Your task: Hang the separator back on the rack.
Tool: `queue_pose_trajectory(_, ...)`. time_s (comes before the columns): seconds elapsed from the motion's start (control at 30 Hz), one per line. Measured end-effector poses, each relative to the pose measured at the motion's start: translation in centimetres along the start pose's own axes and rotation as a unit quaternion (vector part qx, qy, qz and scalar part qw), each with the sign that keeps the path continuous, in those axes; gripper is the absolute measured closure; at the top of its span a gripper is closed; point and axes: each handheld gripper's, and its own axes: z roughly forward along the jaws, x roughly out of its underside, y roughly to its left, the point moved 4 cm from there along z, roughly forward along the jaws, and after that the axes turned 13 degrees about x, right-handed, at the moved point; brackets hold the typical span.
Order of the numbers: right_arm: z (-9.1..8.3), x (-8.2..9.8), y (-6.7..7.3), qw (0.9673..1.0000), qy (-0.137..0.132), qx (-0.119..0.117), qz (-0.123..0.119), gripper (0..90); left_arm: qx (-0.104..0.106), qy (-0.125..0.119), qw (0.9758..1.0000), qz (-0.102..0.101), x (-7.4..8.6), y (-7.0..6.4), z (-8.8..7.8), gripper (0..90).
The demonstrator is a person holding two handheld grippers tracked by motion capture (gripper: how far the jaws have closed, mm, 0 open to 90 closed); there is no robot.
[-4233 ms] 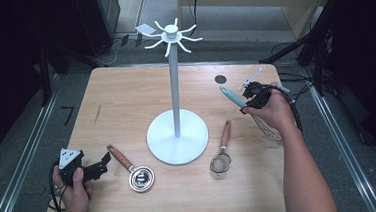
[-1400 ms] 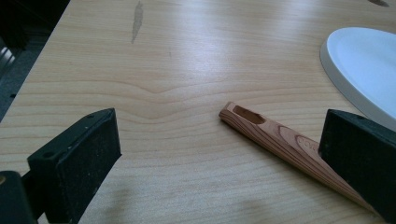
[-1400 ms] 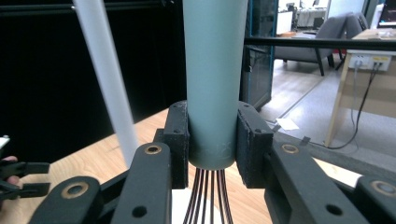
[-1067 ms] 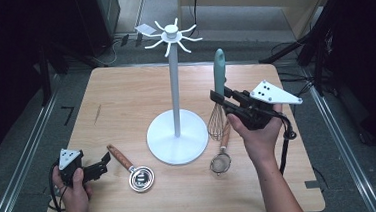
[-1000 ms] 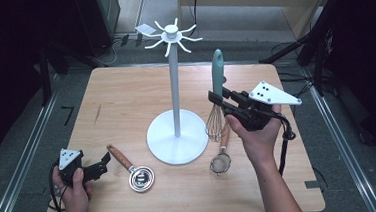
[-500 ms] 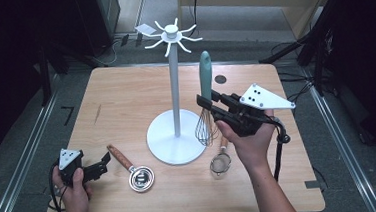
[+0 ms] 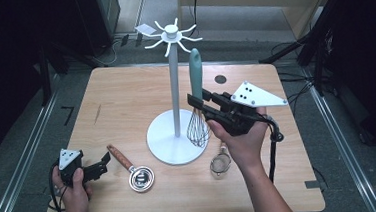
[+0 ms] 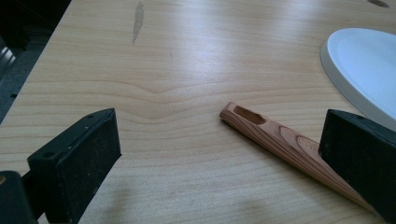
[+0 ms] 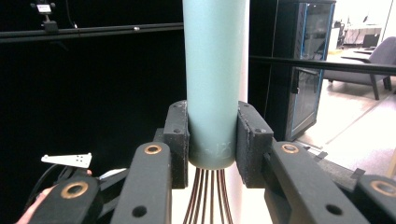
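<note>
The right tongs point(image 7: 198, 101) are clamped on the whisk point(image 7: 195, 93), their pads pressing either side of the teal handle just above where the wires leave it; in the right gripper view the handle point(image 9: 214, 79) rises straight up between the jaws and the wires point(image 9: 205, 196) hang below them. The whisk stands upright, handle top above the tongs, wire cage beneath, just beside the white pole of the hook stand point(image 7: 172, 72); the stand's round base point(image 7: 166, 140) lies under and a little beyond the jaws.

I judge the whisk light, its weight low in the cage; the handle looks stiff, smooth and round, so it could turn or slide in the pads if squeezed loosely. The wires will flex and spring if knocked against the pole. The present hold, low on the handle near the cage, seems sound, since it leaves the handle top free for a hook; whether that end has a loop I cannot tell.

The left tongs point(image 7: 96, 168) stand wide and hold nothing, resting low at the near table point(image 7: 125, 98) edge; a wooden handle point(image 8: 275, 140) of the measuring spoon point(image 7: 133, 171) runs toward one jaw. A small strainer point(image 7: 220, 161) lies below the right hand point(image 7: 241, 142).
</note>
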Motion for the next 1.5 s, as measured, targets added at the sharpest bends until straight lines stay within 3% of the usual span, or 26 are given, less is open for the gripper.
queue_pose_trajectory(0.67, 1.3, -0.2, 0.4, 0.9999, 0.009, 0.008, 0.007, 70.9, 0.000, 0.000, 1.0000, 0.000, 0.0, 0.0, 0.0, 0.0)
queue_pose_trajectory(1.23, 3.1, 0.3, 0.5, 0.9995, -0.013, 0.028, 0.002, 70.9, 0.000, 0.000, 1.0000, 0.000, 0.0, 0.0, 0.0, 0.0)
queue_pose_trajectory(1.5, 3.8, 0.2, 0.7, 0.9992, -0.010, 0.037, -0.006, 70.8, 0.000, 0.000, 1.0000, -0.001, 0.0, 0.0, 0.0, 0.0)
